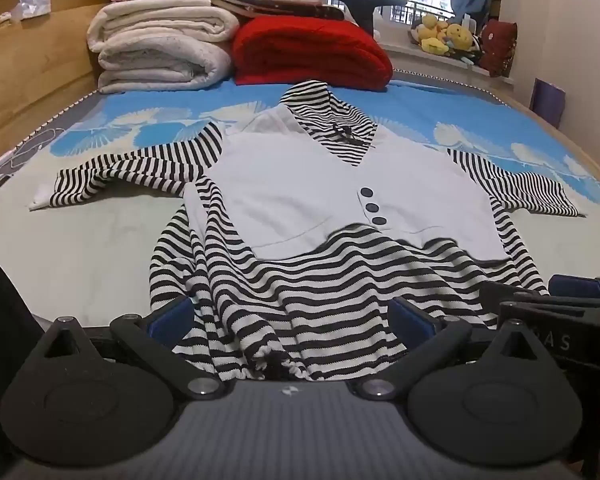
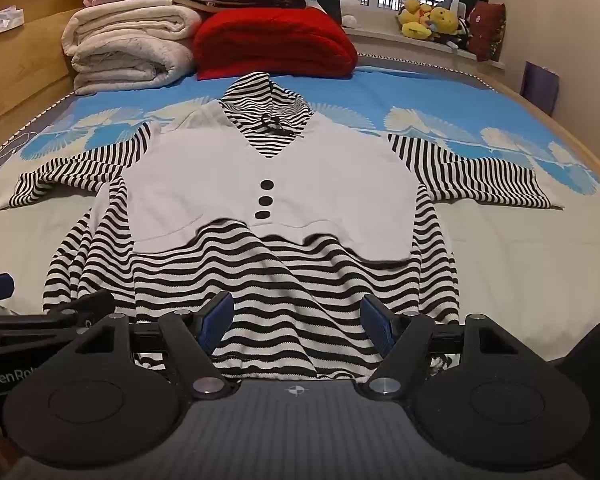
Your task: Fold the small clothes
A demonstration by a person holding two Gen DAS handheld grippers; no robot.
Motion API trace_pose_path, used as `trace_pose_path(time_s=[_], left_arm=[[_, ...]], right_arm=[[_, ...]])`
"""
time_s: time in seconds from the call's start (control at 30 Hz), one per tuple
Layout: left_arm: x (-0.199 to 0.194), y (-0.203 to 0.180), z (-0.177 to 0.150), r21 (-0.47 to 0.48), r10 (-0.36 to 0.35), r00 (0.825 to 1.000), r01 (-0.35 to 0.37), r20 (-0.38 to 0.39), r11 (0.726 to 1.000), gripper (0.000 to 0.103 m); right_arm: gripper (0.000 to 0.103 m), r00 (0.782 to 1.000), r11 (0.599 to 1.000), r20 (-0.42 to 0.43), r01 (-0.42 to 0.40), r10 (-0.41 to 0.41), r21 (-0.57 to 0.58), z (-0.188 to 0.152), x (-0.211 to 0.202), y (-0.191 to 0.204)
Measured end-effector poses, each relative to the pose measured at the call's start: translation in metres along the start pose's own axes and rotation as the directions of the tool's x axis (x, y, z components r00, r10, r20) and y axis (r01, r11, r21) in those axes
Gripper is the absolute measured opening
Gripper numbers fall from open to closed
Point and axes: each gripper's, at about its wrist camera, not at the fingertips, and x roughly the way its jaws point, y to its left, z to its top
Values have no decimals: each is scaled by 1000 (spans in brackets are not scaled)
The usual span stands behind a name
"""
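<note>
A small black-and-white striped top with a white vest front [image 1: 320, 192] and three dark buttons lies face up on the bed, sleeves spread out, hem toward me; it also shows in the right wrist view [image 2: 268, 184]. My left gripper [image 1: 292, 316] is open, its blue pads on either side of the bunched striped hem [image 1: 284, 344]. My right gripper [image 2: 296, 320] is open over the hem's right part [image 2: 296, 344]. The right gripper shows at the right edge of the left wrist view [image 1: 560, 308], close beside the left one.
Folded white blankets [image 1: 164, 52] and a red blanket [image 1: 312, 52] are stacked at the bed's far end. A wooden headboard [image 1: 28, 68] runs along the left. Plush toys [image 1: 448, 36] sit on the windowsill. The bedsheet [image 1: 100, 240] is blue and pale.
</note>
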Motion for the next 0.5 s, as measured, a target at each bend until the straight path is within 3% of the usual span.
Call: trace_pose_path(time_s=[0.5], left_arm=[[-1,-3,4,-4,-2,1000,2,-10,1000,103]], right_arm=[[71,1000,1000,2,2,-2,-3,1,-1,0]])
